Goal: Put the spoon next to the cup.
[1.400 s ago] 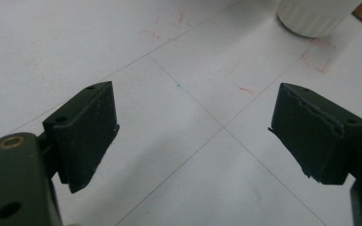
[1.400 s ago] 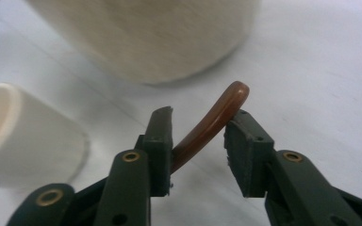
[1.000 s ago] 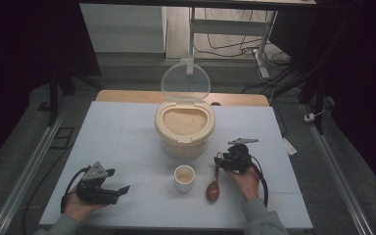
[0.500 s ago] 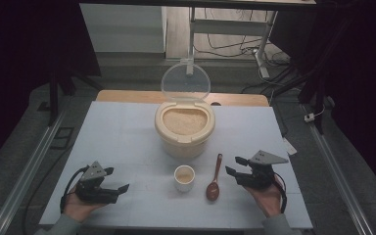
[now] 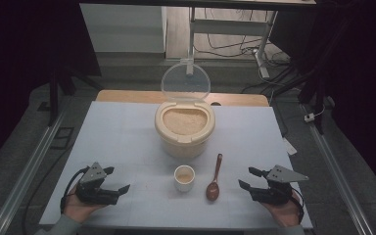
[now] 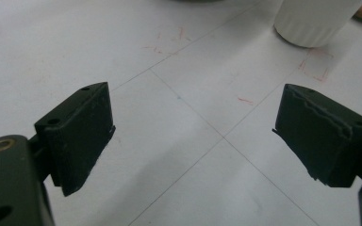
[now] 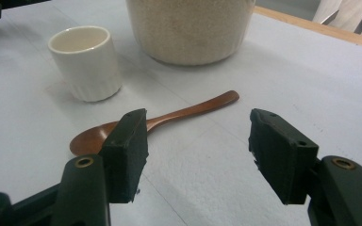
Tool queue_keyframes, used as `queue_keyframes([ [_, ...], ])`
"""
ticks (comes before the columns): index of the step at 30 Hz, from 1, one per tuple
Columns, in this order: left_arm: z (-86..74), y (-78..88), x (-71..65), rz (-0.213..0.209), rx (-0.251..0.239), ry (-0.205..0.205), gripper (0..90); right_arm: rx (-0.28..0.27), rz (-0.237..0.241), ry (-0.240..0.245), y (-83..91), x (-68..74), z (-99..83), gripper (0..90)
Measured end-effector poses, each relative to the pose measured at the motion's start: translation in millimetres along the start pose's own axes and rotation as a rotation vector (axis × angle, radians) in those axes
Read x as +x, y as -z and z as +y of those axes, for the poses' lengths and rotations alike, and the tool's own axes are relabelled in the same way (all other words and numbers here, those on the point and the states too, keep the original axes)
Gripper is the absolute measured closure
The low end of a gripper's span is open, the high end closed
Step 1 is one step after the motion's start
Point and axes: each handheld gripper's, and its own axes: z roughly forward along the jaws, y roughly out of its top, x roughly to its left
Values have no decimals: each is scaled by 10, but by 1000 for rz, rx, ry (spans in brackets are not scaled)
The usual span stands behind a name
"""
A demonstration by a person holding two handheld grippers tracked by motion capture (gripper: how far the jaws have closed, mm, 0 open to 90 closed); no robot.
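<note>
Black right hand-held gripper (image 5: 251,178) gapes wide, jaws just opening, empty.

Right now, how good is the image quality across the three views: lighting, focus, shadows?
High view: dim, surroundings nearly black, only the table lit, fine detail soft. Left gripper view: bright and fairly sharp, the cup cropped at the top edge. Right gripper view: evenly lit, spoon and cup crisp, soft shadows, slight wide-angle stretch.

White table (image 5: 122,127) bears rice container (image 5: 184,128), cup (image 5: 184,177), wooden spoon (image 5: 214,180).
</note>
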Motion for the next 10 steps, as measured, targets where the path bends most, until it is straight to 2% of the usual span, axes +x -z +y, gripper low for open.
queue_keyframes([
  [5, 1, 13, 10, 7, -10, 0, 120, 19, -4, 28, -18, -1, 8, 359],
  [10, -6, 30, 19, 11, -15, 0, 120, 33, -1, 34, -43, 2, -15, 348],
])
